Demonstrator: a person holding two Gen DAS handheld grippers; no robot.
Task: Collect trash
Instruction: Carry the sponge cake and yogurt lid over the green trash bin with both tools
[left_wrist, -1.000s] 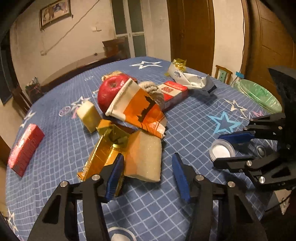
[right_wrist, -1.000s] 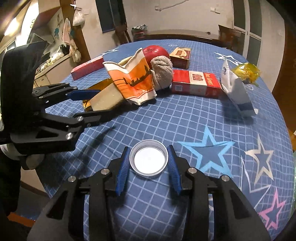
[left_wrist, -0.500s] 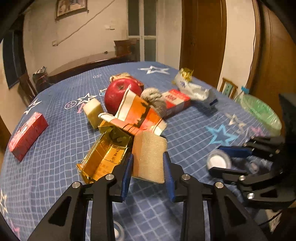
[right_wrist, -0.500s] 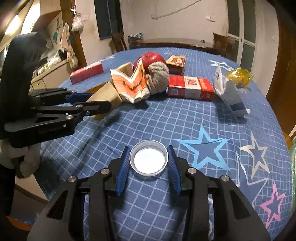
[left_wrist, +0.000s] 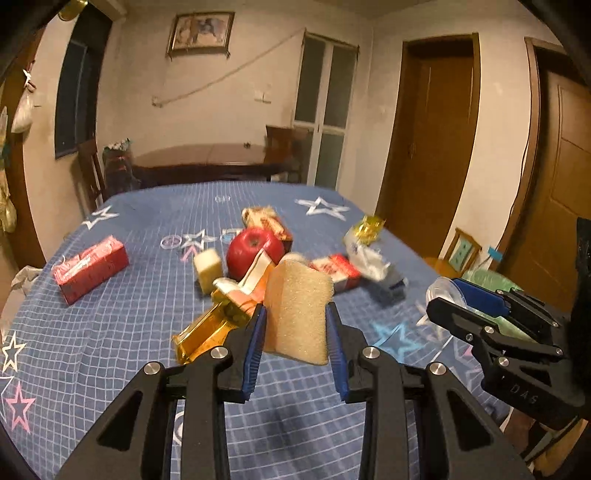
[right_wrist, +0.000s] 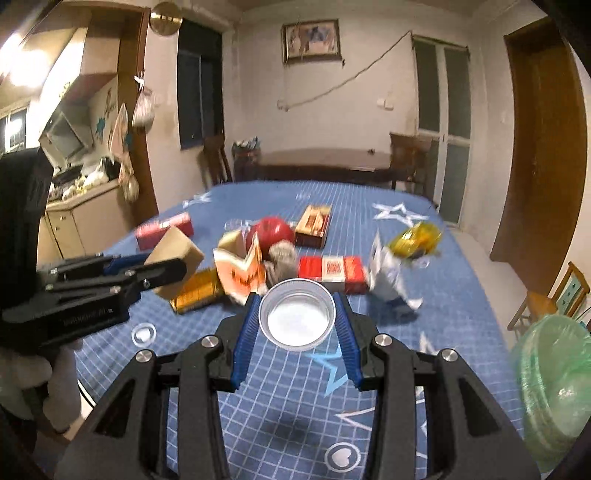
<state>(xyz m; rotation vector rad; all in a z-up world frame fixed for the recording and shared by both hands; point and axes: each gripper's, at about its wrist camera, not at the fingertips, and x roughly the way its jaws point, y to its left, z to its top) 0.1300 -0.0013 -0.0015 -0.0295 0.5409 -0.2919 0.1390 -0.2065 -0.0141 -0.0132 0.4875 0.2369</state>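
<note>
So the left gripper (left_wrist: 295, 343) is squeezing the soft, light sponge (left_wrist: 299, 314) by its sides mid-frame, while the right gripper (right_wrist: 297, 332) is pinching the stiff, slippery lid (right_wrist: 296, 317) rim, both lifted off the table (left_wrist: 110, 332).

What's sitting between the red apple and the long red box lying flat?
In the right wrist view, a fuzzy grey ball sits between the apple and the flat red box.

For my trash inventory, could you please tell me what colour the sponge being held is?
Tan-yellow; the sponge shows best in the left wrist view.
</note>
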